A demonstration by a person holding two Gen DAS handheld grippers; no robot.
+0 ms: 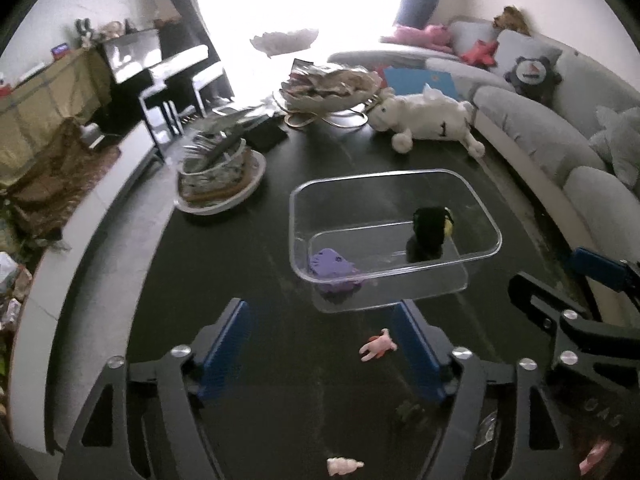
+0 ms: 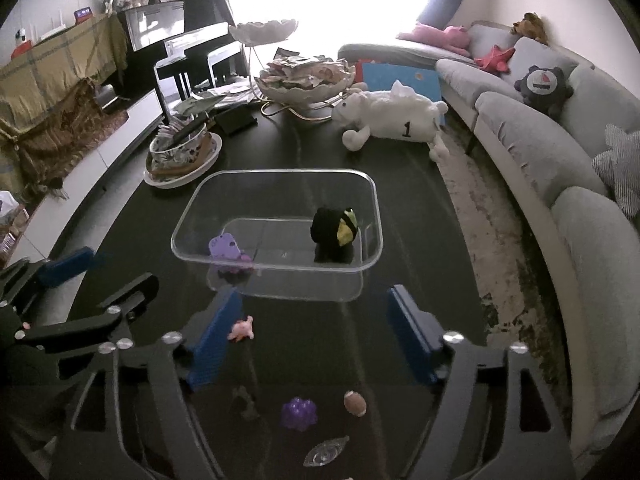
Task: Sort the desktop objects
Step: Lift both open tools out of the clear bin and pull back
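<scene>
Both tools hang spread and empty, the left tool [image 1: 324,348] and right tool [image 2: 310,336], just short of the clear bin [image 2: 362,184]. The bin already holds a purple toy [image 2: 226,246] and a black one [image 2: 334,226]. I'd go for the pink figure [image 1: 378,345] on the tabletop [image 1: 280,208] next, coming straight down on it; the dark lump nearby is too murky to identify.

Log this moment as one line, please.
left gripper: open, empty | right gripper: open, empty | clear plastic bin: purple toy, black-yellow toy inside | small pink figure: on table

in the left wrist view we find the small pink figure [image 1: 595,455] at the lower right half hidden behind black gripper frame, the patterned bowl on its white plate [image 1: 219,176] smeared by blur, and the window blown out white.
</scene>
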